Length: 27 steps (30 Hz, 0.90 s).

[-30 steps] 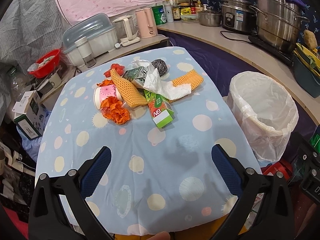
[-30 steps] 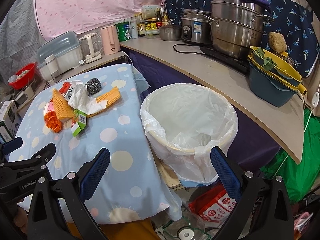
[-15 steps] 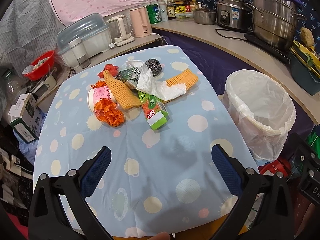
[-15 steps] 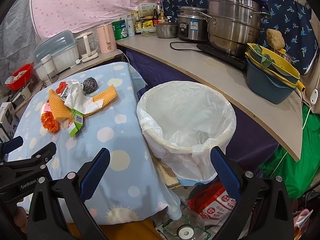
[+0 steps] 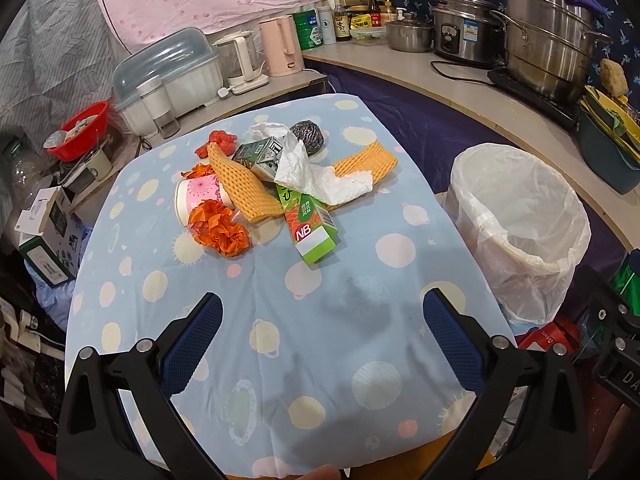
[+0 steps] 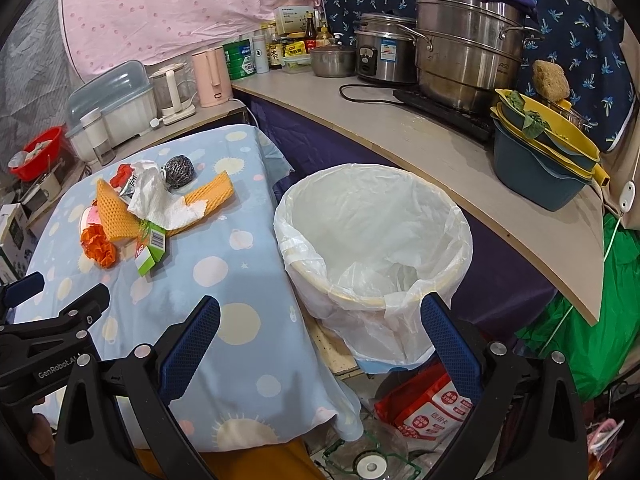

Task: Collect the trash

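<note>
Trash lies heaped on the far half of a small table [image 5: 320,360] covered in a pale blue spotted cloth. In the left wrist view the left gripper [image 5: 322,332] hangs above the near, bare part of the cloth, its blue-padded jaws spread wide with nothing between them, well short of the heap. Nearest to it is a green carton [image 5: 310,226] marked NB, lying flat and pointing at the gripper. Just left of that sits a crumpled orange wrapper [image 5: 220,234], touching a pink paper cup [image 5: 198,200] on its side. A crumpled white tissue [image 5: 316,174] drapes over the carton's far end and over two pieces of orange foam netting [image 5: 244,188]. A steel scourer [image 5: 308,136] rests at the back of the heap. Right of the table stands a bin [image 5: 520,236] lined with a white bag.

In the right wrist view the right gripper [image 6: 320,330] hovers over the table's right edge and the bin's [image 6: 372,240] near rim, jaws likewise wide apart and empty. The bag inside holds nothing visible. The heap sits well off to the upper left: carton [image 6: 152,252], tissue [image 6: 160,200], scourer [image 6: 179,170]. The left gripper's black frame [image 6: 48,332] shows at the lower left edge. A counter [image 6: 420,148] carrying steel pots curves behind the bin.
</note>
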Available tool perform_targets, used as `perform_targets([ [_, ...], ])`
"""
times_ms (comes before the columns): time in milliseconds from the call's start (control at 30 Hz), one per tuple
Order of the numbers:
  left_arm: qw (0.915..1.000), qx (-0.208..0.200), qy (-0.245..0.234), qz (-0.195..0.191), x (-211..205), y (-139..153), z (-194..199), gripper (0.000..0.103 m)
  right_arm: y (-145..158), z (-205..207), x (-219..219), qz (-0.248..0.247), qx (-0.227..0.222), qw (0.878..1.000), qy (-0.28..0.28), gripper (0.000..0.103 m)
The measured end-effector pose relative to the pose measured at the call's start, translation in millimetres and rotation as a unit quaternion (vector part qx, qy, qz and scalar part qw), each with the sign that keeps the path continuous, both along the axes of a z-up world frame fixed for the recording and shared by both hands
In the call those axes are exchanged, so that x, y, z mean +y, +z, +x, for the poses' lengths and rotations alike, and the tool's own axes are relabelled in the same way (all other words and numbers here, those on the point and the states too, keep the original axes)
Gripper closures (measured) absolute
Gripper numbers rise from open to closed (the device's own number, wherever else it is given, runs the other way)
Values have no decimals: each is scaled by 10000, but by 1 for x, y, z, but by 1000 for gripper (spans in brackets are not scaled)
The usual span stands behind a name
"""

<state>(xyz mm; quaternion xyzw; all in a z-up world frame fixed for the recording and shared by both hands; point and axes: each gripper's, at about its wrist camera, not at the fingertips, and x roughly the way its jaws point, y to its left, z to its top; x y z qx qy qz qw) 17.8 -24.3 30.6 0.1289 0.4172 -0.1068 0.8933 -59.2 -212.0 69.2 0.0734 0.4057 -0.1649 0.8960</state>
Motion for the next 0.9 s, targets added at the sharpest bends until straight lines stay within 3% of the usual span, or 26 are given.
perform_targets([
  [900, 10000, 20, -5, -54, 1, 1, 2, 7, 4, 6, 7, -87, 53, 9999, 47, 7],
])
